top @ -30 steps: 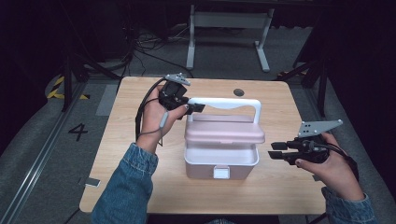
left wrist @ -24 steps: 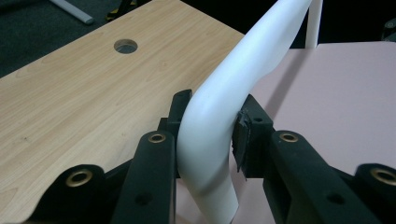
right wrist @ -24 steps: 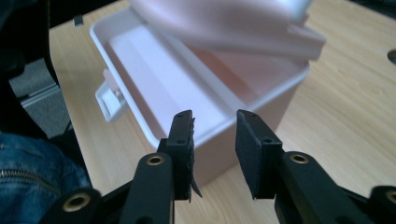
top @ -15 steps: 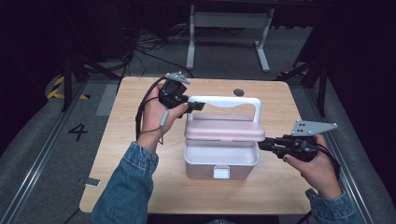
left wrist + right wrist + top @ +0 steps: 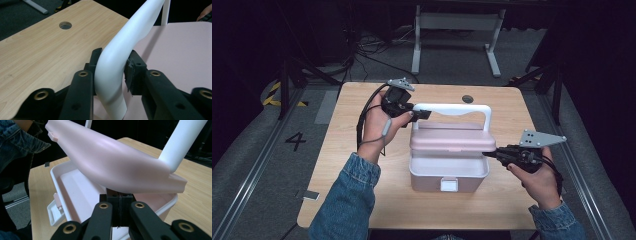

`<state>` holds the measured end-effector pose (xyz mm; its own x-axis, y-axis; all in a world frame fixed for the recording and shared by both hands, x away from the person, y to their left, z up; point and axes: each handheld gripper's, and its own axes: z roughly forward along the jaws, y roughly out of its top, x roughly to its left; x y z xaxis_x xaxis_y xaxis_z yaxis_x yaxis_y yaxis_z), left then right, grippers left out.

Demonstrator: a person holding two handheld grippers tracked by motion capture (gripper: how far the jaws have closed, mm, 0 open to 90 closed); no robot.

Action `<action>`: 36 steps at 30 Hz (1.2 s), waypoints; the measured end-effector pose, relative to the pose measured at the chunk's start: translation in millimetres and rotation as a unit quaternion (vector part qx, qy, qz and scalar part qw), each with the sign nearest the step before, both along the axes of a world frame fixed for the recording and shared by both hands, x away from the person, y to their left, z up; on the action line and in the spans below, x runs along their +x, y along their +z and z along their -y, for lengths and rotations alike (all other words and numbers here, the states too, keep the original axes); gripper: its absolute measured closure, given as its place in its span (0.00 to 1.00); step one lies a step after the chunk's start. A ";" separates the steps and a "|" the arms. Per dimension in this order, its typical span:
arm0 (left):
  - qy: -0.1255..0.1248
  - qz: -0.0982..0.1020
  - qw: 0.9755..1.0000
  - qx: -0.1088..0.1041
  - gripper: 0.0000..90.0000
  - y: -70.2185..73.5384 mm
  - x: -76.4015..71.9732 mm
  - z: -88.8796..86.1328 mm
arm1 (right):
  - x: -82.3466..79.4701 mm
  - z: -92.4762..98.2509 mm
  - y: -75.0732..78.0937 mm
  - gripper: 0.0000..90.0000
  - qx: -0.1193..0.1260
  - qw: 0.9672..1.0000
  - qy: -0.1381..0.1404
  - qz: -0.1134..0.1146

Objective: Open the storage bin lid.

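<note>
The left claw [image 5: 112, 75] pinches the white handle [image 5: 117, 62], tilting the pink lid [image 5: 112, 167] up above the right claw [image 5: 120, 205], whose jaws have just pressed together, empty. If the handle slips, the lid drops onto the box [image 5: 75, 192] on the counter [image 5: 362, 165].

Pale pink lid [image 5: 452, 141] with white handle [image 5: 452, 109] on a white box [image 5: 447, 174]; light wood-grain table [image 5: 337, 150]; black grippers; blue denim sleeve [image 5: 347, 200] at lower left.

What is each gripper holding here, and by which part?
The left gripper clamps the box's white handle at its corner bend. The right gripper is shut, empty, under the raised pink lid.
</note>
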<state>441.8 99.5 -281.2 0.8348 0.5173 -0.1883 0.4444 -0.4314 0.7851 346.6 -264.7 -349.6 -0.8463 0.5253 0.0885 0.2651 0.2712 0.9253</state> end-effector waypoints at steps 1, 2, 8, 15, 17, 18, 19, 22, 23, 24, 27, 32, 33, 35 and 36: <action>0.004 0.006 1.000 0.004 0.72 -0.4 -0.6 0.4 | 0.1 0.0 0.1 1.00 0.001 1.000 0.000 0.000; 0.007 0.015 1.000 0.011 0.66 -0.7 -1.1 0.4 | 0.3 0.0 0.2 1.00 0.001 1.000 -0.001 0.000; 0.032 0.037 0.998 0.031 0.42 -0.8 -8.3 -7.7 | 4.1 -0.2 2.4 1.00 -0.002 1.000 -0.002 -0.004; 0.066 0.063 0.996 0.010 0.38 7.6 -23.7 -35.4 | 5.7 -2.6 6.8 1.00 -0.001 1.000 -0.005 -0.005; 0.068 0.063 0.996 0.015 0.37 6.8 -28.6 -42.4 | 6.7 -2.2 8.7 1.00 0.001 1.000 -0.007 -0.004; 0.070 0.062 0.996 0.015 0.37 5.7 -30.3 -44.1 | 7.3 -2.2 10.1 1.00 0.003 1.000 -0.008 -0.002; 0.069 0.062 0.995 0.022 0.37 4.5 -32.0 -46.8 | 7.8 -2.2 10.9 1.00 0.004 1.000 -0.008 -0.002; 0.068 0.059 0.995 0.036 0.37 -0.7 -37.1 -52.8 | 9.5 -2.5 13.3 1.00 0.006 1.000 -0.012 0.000; 0.068 0.058 0.995 0.037 0.37 -2.9 -38.9 -54.4 | 10.6 -2.4 14.0 1.00 0.007 1.000 -0.012 0.001; 0.068 0.057 0.995 0.039 0.37 -4.7 -40.4 -56.2 | 11.4 -2.3 14.6 1.00 0.007 1.000 -0.013 0.001; 0.070 0.056 0.995 0.045 0.36 -9.0 -44.1 -61.0 | 14.0 -1.7 16.5 1.00 0.012 1.000 -0.015 0.002; 0.069 0.054 0.995 0.056 0.35 -16.0 -49.3 -65.2 | 19.1 -1.1 20.4 1.00 0.019 1.000 -0.018 0.007; 0.067 0.054 0.994 0.061 0.34 -16.4 -50.0 -66.0 | 20.1 -1.1 21.1 1.00 0.021 1.000 -0.019 0.007; 0.071 0.057 0.994 0.059 0.34 -19.5 -51.9 -67.4 | 22.1 -1.3 22.4 1.00 0.025 0.999 -0.020 0.008; 0.073 0.059 0.994 0.056 0.35 -21.3 -53.1 -68.8 | 22.7 -1.3 22.7 1.00 0.026 0.999 -0.021 0.008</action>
